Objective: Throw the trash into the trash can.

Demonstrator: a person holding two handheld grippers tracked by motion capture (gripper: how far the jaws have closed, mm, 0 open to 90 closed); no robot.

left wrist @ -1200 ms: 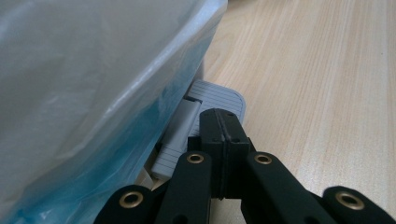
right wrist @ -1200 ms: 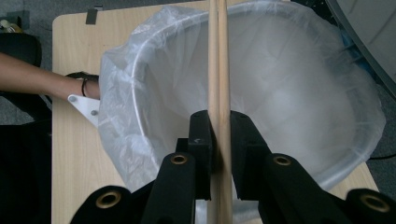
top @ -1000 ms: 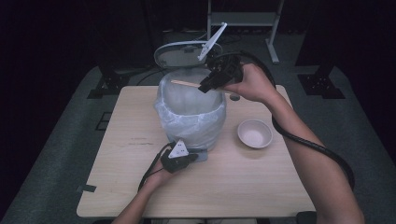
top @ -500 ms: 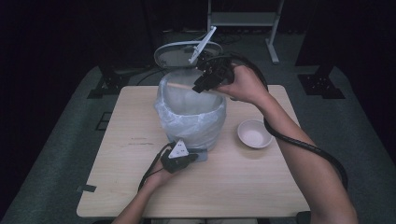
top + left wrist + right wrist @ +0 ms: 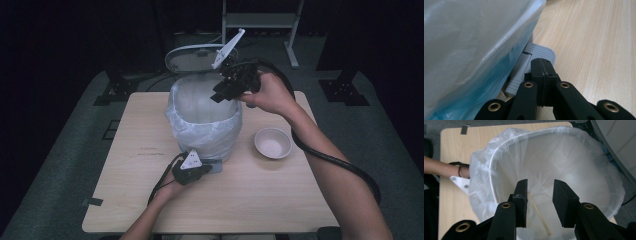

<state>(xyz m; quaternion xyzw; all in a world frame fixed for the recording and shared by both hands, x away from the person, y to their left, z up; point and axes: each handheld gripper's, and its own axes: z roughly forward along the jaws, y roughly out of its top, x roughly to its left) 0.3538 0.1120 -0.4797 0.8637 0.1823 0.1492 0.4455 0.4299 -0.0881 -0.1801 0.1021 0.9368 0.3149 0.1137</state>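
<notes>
The right gripper [image 5: 222, 92] hovers above the open mouth of the lined bin [image 5: 205, 125] at upper centre of the high view. Its jaws have just been opening and now stand apart with nothing between the pads. In the right gripper view, the wooden stick [image 5: 539, 213] lies below the jaws inside the bin, at lower centre. The left gripper [image 5: 541, 75], jaws closed together, presses on the grey pedal [image 5: 541, 51] at the bin's base on the surface [image 5: 280, 200].
</notes>
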